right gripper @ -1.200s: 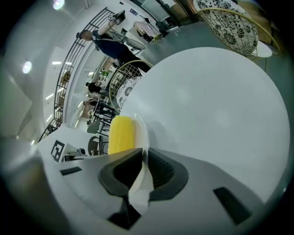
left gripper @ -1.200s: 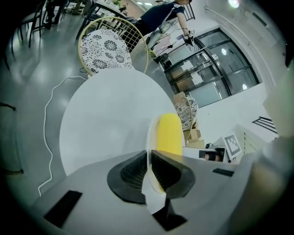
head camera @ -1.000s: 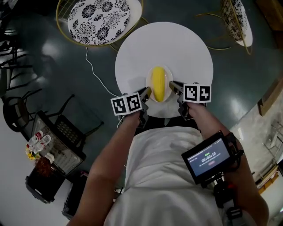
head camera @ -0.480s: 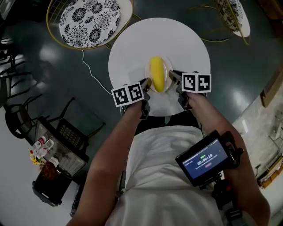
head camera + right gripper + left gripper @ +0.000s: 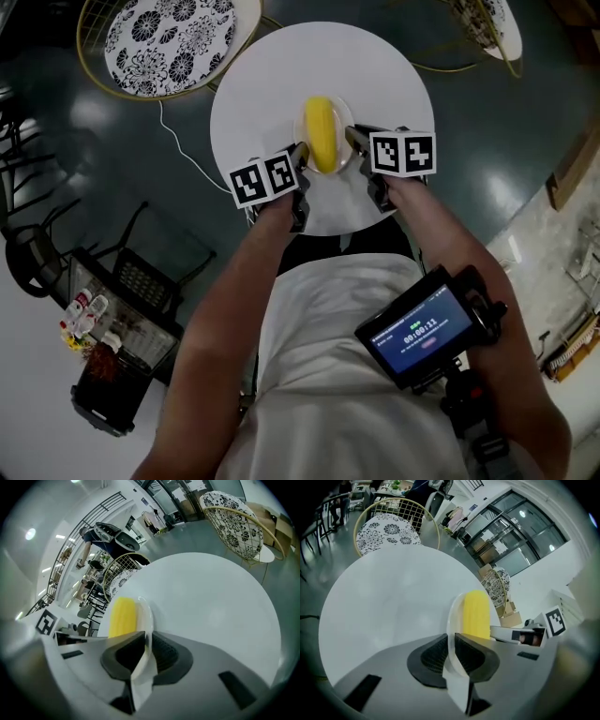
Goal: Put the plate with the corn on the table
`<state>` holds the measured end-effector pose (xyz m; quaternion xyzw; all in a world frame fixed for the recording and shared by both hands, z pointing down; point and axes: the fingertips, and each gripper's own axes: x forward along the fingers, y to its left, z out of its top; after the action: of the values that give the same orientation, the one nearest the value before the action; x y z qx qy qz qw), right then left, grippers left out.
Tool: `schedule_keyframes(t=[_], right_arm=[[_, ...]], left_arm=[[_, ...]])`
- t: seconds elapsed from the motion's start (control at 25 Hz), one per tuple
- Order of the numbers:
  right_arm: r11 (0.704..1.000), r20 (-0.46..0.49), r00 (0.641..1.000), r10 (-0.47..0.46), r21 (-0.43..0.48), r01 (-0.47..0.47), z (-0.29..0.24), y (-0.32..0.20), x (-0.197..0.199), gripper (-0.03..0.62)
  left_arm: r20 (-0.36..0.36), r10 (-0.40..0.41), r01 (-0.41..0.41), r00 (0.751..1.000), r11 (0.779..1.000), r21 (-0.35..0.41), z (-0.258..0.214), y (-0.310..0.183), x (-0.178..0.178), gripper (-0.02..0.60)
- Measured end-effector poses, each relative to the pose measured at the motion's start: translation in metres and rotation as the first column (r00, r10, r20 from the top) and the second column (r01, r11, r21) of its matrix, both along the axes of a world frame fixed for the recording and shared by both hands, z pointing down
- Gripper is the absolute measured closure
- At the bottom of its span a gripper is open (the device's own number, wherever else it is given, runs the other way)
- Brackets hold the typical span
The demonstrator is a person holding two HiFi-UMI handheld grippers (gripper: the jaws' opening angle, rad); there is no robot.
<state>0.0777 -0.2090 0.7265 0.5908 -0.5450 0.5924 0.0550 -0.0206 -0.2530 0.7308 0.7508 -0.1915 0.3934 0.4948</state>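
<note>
Firmly, left tool and right tool pinch plate edges; corn atop; contact with table unclear.

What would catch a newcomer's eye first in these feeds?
The bright yellow corn stands out first, lying on a pale plate over the middle of the round white table. The left tongs and right tongs each clamp the plate's rim from opposite sides. Beyond the table stands a gold-wire chair with a black-and-white floral cushion.
</note>
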Motion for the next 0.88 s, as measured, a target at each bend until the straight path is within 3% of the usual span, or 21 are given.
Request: schedule_keyframes(t=[0.52, 0.64, 0.88], right_arm=[[0.987, -0.162, 0.974, -0.159, -0.013, 0.159, 0.000, 0.003, -0.003, 0.536], [0.988, -0.169, 0.974, -0.148, 0.007, 0.151, 0.001, 0.004, -0.004, 0.534], [0.993, -0.205, 0.973, -0.110, 0.019, 0.116, -0.002, 0.004, 0.001, 0.534]], left_arm=[[0.017, 0.065, -0.067, 0.998, 0.992, 0.106, -0.005, 0.004, 0.004, 0.543], [0.008, 0.065, -0.065, 0.998, 0.989, 0.134, -0.006, 0.003, 0.001, 0.537], [-0.038, -0.010, 0.016, 0.999, 0.985, 0.173, -0.016, -0.008, -0.005, 0.516]])
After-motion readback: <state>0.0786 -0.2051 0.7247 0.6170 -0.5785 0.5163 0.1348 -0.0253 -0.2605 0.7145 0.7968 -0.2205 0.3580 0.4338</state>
